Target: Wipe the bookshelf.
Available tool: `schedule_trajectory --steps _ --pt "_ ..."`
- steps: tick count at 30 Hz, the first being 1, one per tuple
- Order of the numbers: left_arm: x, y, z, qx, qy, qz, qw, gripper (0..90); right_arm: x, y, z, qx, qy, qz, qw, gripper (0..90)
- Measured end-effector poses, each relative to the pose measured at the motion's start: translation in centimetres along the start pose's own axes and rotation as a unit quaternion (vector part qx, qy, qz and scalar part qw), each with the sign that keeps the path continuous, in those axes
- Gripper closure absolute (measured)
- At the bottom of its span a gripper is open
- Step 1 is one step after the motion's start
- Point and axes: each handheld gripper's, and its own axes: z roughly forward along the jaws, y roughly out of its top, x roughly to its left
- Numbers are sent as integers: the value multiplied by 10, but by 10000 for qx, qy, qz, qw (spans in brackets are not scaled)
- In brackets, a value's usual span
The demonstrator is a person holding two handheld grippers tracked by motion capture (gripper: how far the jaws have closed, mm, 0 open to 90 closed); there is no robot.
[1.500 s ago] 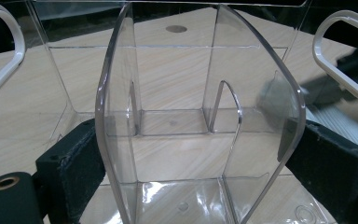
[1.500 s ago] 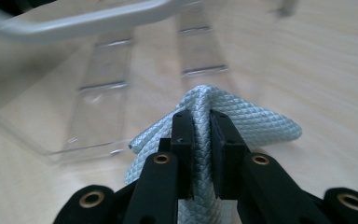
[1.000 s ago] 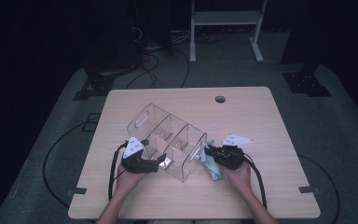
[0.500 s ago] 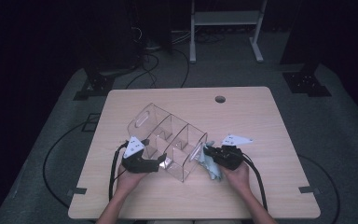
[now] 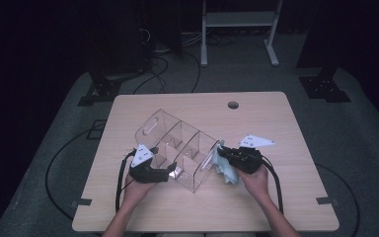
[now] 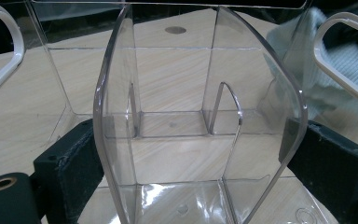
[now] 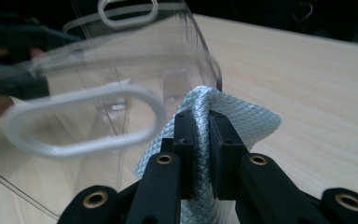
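Right claw (image 7: 202, 135) has its jaws clamped on a fold of pale blue cloth (image 7: 223, 112), which it holds against the right end of the clear plastic organizer (image 5: 177, 145), by that end's handle slot. Left claw (image 5: 173, 169) grips the organizer's near wall between its pads (image 6: 72, 172). That organizer sits tilted near the middle of the wooden surface (image 5: 276, 123), toward its near edge.
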Motion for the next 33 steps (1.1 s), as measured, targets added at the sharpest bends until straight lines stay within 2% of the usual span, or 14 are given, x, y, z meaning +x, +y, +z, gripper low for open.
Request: schedule_trajectory --steps 3,6,10,13,17,19,22,26,29,31,33 --pt "0 0 0 -5 8 -5 10000 71 3 11 -6 -159 7 -60 9999 819" --pt "-1 0 0 -5 15 -8 10000 70 4 15 -6 -63 42 -74 9999 818" --pt "-1 0 1 -8 19 -9 10000 70 15 23 -14 -271 292 -126 9991 819" --pt "-2 1 3 -7 32 -10 10000 71 33 31 -19 -380 555 -269 9974 819" --pt "-3 1 3 -18 40 -25 10000 70 59 35 -16 -278 917 -498 9941 819" --pt "-2 1 2 11 38 -14 10000 70 67 35 -14 -236 986 -602 9930 819" --pt "-3 1 3 -10 38 -14 10000 74 65 38 -12 -219 867 -652 9939 822" --pt "-2 1 3 -1 27 -14 10000 74 43 43 -12 -229 496 -417 9976 823" --pt "-3 1 3 -16 42 -24 10000 73 34 45 -11 -211 367 -286 9987 825" --pt "-3 1 4 -22 57 -16 10000 73 40 45 -11 -208 382 -361 9984 827" --pt "-3 1 4 -25 81 -25 10000 72 52 43 -10 -193 524 -490 9972 827"
